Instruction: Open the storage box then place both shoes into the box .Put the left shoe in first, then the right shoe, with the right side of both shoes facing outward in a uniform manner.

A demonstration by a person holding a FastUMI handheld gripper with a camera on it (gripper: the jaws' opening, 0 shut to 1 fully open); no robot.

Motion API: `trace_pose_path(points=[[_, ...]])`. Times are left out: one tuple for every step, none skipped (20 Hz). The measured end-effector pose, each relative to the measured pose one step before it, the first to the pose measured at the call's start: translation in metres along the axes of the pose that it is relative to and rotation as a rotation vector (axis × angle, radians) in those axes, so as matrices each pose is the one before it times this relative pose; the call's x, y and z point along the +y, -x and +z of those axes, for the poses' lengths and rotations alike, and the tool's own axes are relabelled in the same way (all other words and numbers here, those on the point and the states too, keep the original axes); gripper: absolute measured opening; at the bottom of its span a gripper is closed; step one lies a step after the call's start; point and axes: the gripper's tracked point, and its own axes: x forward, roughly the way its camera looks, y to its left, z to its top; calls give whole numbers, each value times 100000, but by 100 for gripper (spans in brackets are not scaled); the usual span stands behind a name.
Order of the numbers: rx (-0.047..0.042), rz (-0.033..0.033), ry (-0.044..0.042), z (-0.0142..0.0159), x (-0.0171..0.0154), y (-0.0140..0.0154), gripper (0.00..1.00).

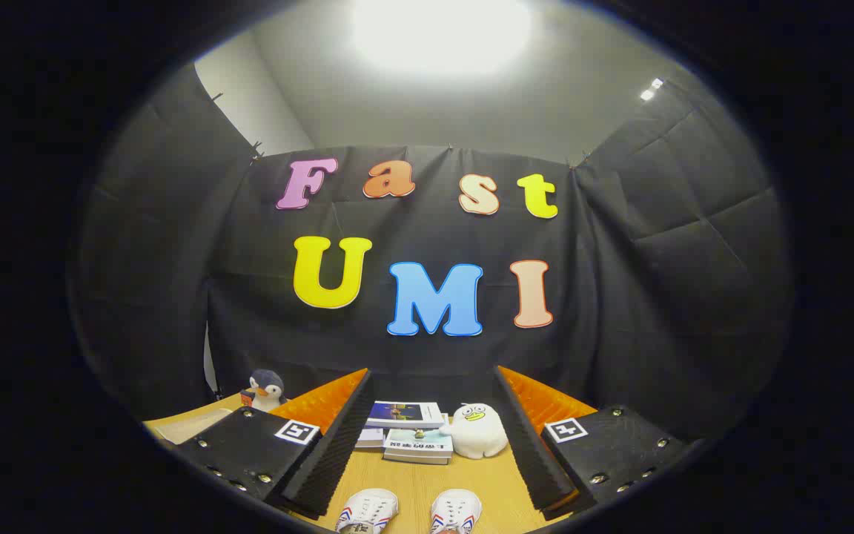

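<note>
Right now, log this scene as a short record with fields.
gripper: jaws open, holding nothing
shoes: two white shoes side by side on the wooden table, between the jaws; one shoe, the other shoe
beyond shoes: stack of books, white duck plush beside it
far side: penguin plush
storage box: not seen
task stage: shoes not yet picked up

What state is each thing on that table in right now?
Hand-held gripper: open, fingers spread wide, holding nothing.
Two white lace-up shoes: side by side on the wooden table, between the fingers.
White round plush toy: upright beside stacked books.
Grey penguin plush: upright.
</note>
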Motion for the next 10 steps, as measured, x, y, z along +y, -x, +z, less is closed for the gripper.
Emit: trace_pose_path(points=[[109, -125, 119, -18, -72, 67, 95], [128, -42, 99, -45, -61, 18, 95], [82, 50, 173, -44, 0, 18, 95], [-112, -114, 123, 116, -104, 41, 95], [20, 17, 33, -44, -85, 24, 95], [66, -50, -118, -2, -43, 2, 95], [-24, -189, -145, -1, -79, 36, 95], [52, -106, -245, 42, -90, -8, 95], [18, -137, -296, -57, -29, 53, 95], [-3, -88, -250, -11, -16, 27, 95]])
